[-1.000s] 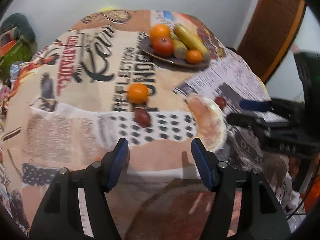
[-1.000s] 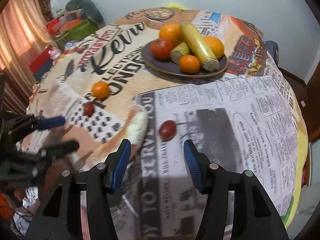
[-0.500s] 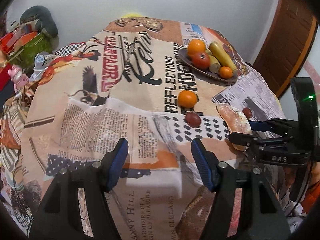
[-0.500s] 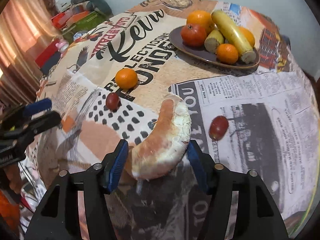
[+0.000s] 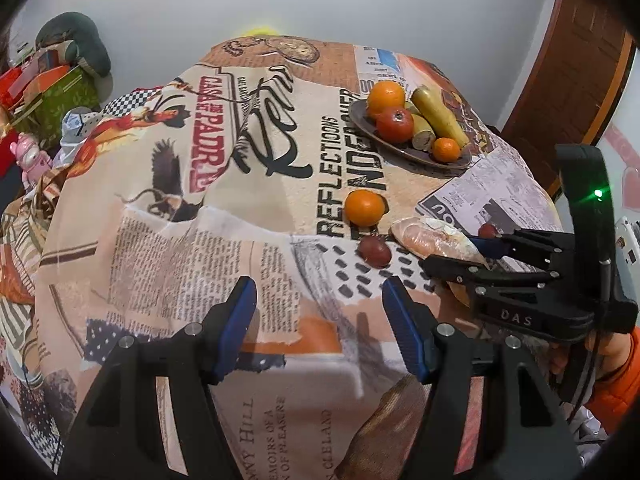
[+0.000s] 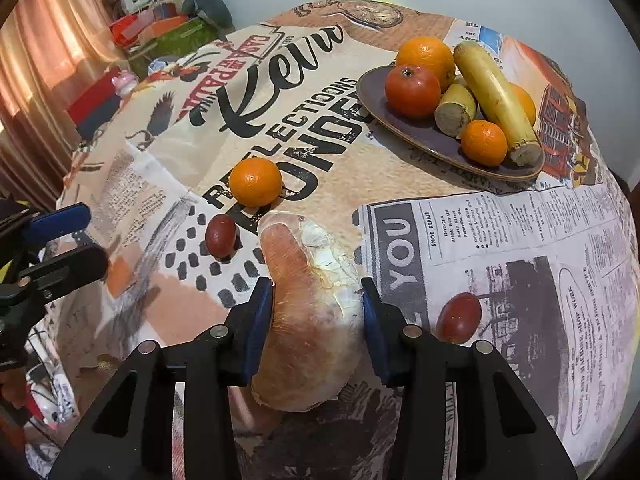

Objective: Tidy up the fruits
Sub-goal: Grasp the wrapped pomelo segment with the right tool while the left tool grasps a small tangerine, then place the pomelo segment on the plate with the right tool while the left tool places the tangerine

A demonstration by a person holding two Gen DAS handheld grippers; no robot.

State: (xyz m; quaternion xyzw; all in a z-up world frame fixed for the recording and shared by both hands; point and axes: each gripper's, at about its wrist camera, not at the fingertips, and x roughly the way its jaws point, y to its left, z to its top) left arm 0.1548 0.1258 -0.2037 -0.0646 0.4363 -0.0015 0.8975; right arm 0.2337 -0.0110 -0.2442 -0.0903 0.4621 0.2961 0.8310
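A large pale orange fruit wedge lies on the tablecloth. My right gripper straddles it, both blue pads against its sides. It also shows in the left wrist view with the right gripper around it. A loose orange and two small dark red fruits lie nearby. A dark plate holds oranges, a tomato and bananas. My left gripper is open and empty above the table's near edge.
The round table wears a newspaper-print cloth. Boxes and toys sit off the left side. A wooden door stands at the right. The plate sits at the far right of the table.
My right gripper has moved forward and closed around the fruit wedge. My left gripper has drawn back and swung left, away from the fruits.
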